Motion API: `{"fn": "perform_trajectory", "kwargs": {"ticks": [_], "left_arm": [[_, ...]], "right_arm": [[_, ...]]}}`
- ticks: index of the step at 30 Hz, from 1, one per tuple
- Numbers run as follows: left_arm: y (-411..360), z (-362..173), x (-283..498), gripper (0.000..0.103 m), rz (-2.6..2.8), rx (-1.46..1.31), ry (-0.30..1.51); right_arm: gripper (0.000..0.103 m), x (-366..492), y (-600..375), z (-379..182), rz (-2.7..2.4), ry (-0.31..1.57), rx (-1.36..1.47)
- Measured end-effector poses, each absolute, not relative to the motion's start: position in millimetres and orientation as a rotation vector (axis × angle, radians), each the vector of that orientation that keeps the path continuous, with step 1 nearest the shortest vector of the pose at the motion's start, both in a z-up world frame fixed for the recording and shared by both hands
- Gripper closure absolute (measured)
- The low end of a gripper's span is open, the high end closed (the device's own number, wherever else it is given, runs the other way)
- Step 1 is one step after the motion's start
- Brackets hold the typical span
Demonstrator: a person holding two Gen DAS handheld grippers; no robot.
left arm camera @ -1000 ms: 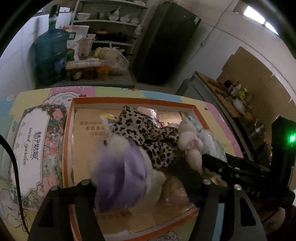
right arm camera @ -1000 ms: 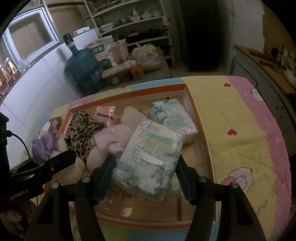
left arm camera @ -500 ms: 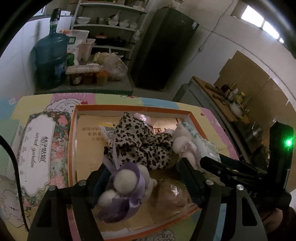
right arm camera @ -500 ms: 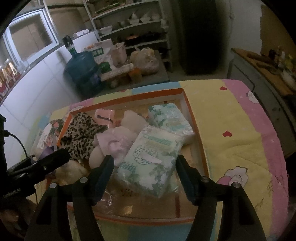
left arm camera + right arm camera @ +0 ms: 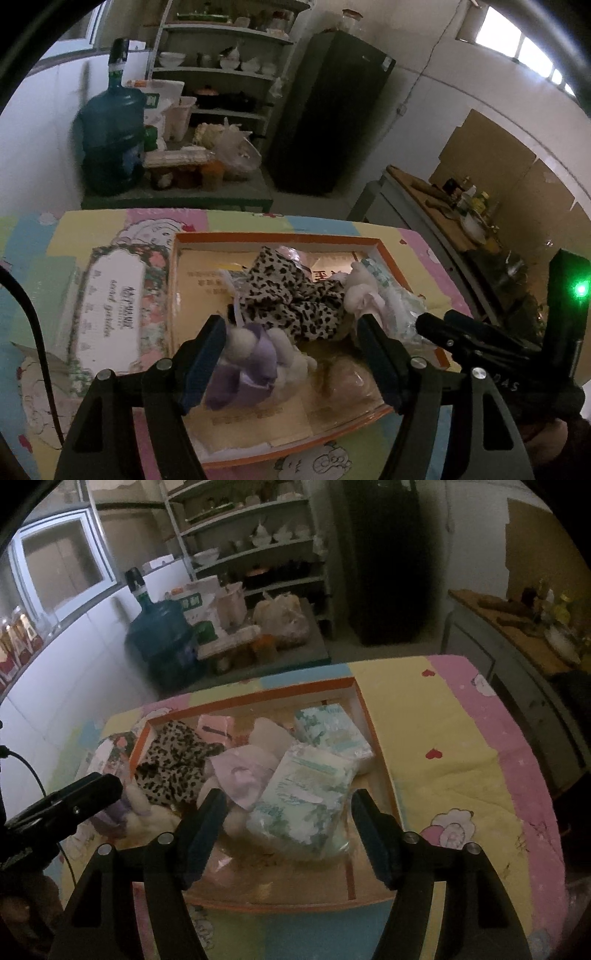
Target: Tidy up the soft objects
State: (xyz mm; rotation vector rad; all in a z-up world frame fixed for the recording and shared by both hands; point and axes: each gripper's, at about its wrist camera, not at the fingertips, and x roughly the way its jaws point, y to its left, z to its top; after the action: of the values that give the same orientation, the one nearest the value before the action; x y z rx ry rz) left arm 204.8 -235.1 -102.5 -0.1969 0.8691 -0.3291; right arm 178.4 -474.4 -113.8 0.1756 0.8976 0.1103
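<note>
Left gripper (image 5: 291,336): jaws spread wide above the purple plush toy (image 5: 251,365), gripping nothing
Right gripper (image 5: 288,812): jaws apart over the tissue pack (image 5: 306,790), not gripping it
Soft objects: piled in the orange tray (image 5: 380,746) on the desk (image 5: 461,757)

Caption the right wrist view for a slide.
Open right gripper above tissue pack in orange tray.

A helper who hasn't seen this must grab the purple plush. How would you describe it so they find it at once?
Find the orange-rimmed box on the pastel quilt. At its near left corner, in front of the leopard-print cloth, lies the purple plush. It is the only purple-and-white fuzzy toy there.
</note>
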Motion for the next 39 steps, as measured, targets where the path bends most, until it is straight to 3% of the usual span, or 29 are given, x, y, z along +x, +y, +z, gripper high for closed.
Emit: {"fn": "perform_trajectory", "kwargs": {"ticks": [16, 39], "left_arm": [[-204, -66, 169, 0.031, -0.112, -0.057, 0.783], [-100, -9, 100, 0.033, -0.023, -0.04, 0.642]], "right_arm": [[0.031, 149, -428, -76, 0.096, 0.801, 0.134], [0.031, 91, -316, -17, 0.041, 0.655, 0.08]]}}
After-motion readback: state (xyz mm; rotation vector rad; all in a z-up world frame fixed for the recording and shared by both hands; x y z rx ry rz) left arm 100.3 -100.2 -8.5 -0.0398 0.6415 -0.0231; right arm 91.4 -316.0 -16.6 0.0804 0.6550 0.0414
